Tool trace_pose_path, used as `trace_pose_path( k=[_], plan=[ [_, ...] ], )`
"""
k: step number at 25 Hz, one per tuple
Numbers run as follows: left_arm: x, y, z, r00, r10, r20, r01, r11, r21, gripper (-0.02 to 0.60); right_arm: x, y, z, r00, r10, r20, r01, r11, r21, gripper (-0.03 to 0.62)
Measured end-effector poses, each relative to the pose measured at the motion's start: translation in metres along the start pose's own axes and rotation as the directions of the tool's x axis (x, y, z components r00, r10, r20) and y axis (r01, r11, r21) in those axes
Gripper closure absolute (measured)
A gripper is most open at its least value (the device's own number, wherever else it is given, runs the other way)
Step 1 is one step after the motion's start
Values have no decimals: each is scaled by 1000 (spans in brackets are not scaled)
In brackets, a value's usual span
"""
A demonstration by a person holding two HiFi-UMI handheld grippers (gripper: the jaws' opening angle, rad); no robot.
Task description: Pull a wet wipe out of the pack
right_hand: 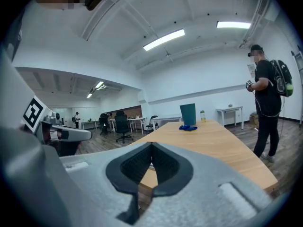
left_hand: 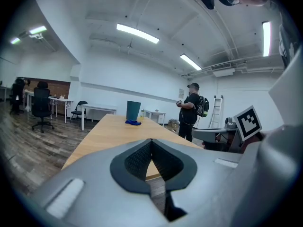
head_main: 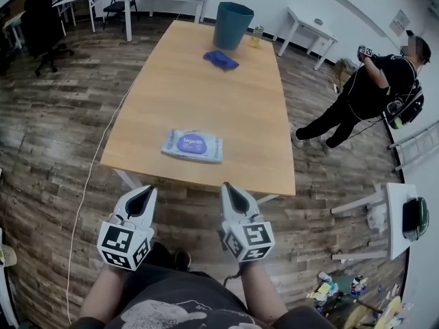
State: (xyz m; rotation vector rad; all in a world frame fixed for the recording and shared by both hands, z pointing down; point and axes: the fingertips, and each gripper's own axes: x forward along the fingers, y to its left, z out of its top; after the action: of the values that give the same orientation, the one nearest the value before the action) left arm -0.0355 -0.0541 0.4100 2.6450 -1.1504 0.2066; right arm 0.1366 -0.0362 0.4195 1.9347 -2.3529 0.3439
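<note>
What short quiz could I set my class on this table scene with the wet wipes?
1. True or false: the wet wipe pack lies on the table, nearer the person's grippers than the bin is.
2. What lies on the table just in front of the bin? A) a blue cloth B) a plate C) a laptop
3. Fill in: the left gripper and the right gripper are both ____ and empty.
Key: 1 true; 2 A; 3 shut.

a flat pack of wet wipes (head_main: 193, 145), pale with a purple oval label, lies near the table's near edge, apparently closed.
</note>
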Motion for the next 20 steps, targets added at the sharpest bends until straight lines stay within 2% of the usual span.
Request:
trace_pose_path(
  k=[6, 11, 17, 20],
  plan=[
    [23, 23, -8, 999, 5, -33, -5, 1000, -16, 563, 21, -1, -10, 999, -3, -39, 3, 1000, -1, 603],
    [62, 38, -18, 995, -38, -88, 36, 999, -27, 563, 43, -20, -21, 994, -47, -95, 46, 999, -13, 603],
    [102, 59, -20, 989, -85, -125, 81, 996, -36, 563, 83, -37, -16, 988, -105, -111, 103, 994, -28, 603],
    [118, 71, -24, 982, -106, -153, 105, 994, -17, 563, 103, -39, -17, 986, -106, -127, 102, 994, -34, 603]
  ],
)
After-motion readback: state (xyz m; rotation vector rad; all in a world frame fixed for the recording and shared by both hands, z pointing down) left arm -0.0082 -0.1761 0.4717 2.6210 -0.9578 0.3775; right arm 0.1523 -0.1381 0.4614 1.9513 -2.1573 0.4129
